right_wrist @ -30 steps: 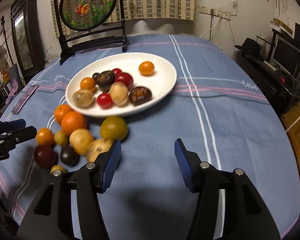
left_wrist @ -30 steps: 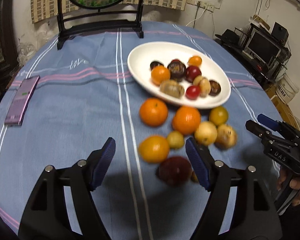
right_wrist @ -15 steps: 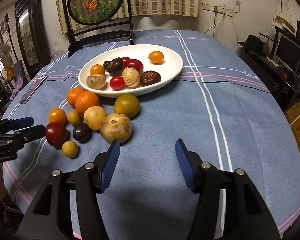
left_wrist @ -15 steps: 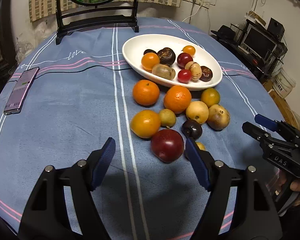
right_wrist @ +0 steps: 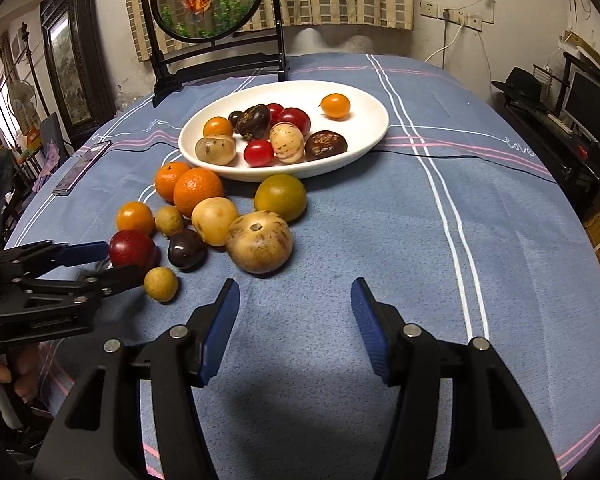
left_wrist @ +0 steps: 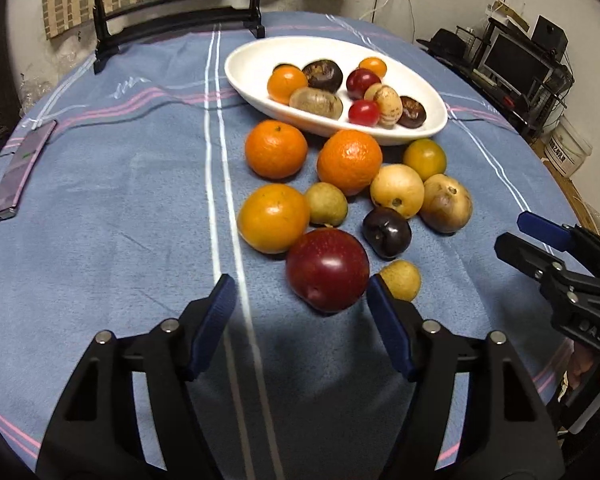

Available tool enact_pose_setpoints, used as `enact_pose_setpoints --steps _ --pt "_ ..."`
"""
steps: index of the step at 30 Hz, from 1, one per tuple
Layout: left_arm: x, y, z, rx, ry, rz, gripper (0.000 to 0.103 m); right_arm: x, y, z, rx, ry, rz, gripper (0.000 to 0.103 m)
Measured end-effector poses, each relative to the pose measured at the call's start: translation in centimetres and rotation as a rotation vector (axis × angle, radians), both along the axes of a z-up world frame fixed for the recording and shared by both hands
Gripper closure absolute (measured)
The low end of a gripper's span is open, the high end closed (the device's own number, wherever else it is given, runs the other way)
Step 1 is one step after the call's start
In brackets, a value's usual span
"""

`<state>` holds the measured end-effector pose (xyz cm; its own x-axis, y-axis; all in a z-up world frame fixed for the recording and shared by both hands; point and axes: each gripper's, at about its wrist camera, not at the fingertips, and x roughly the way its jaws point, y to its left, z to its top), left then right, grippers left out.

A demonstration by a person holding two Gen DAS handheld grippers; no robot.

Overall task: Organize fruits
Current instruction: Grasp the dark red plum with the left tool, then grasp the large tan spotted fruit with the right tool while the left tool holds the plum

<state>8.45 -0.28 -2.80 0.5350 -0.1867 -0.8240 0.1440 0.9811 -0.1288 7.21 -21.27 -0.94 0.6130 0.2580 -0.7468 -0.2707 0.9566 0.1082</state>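
Fruits: about ten loose ones clustered on the desk (left_wrist: 100,208) just in front of the white plate (left_wrist: 244,68), which already holds a batch of small ones. Nearest to the left gripper (left_wrist: 300,312) is the red apple (left_wrist: 327,270); it sits just ahead of the fingers, closer to the right-hand pad than the left. Left fingers wide apart, nothing held. Right gripper (right_wrist: 294,320) also spread wide and empty, over bare cloth, with the big tan fruit (right_wrist: 259,240) just ahead and to its left.

Risks, my read:
- Apple is off-centre in the left gap. Closing as is, the right-hand pad hits first and pushes it sideways, or it rolls.
- Small yellow fruit (left_wrist: 400,280) sits just beside the apple, right next to that pad. Likely to get clipped or knocked away.
- Orange fruit (left_wrist: 273,218) looks to be touching the apple from behind. Pushing forward shoves the whole cluster toward the plate.
- Both grippers are near the same pile, so a collision is possible if both go in.

Room:
- Open cloth left of the cluster up to the phone (left_wrist: 18,176) near the desk's left edge.
- Wide bare area right of the pile in the right wrist view; desk edge well off.
- Plate's far half has free space.
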Motion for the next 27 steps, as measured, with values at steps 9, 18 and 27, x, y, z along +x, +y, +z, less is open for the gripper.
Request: enact_pose_setpoints --steps 9,18,27 --pt "1.4 -1.0 -0.2 0.023 -0.009 -0.013 0.041 0.1 -0.3 -0.2 0.005 0.008 -0.005 0.044" --pt "-0.3 0.5 0.3 -0.026 0.003 -0.017 0.063 0.3 1.1 -0.8 -0.021 0.028 0.028 0.044" --pt "-1.3 2.3 0.4 -0.042 0.001 0.003 0.063 2.7 3.4 -1.8 -0.097 0.079 0.053 0.044"
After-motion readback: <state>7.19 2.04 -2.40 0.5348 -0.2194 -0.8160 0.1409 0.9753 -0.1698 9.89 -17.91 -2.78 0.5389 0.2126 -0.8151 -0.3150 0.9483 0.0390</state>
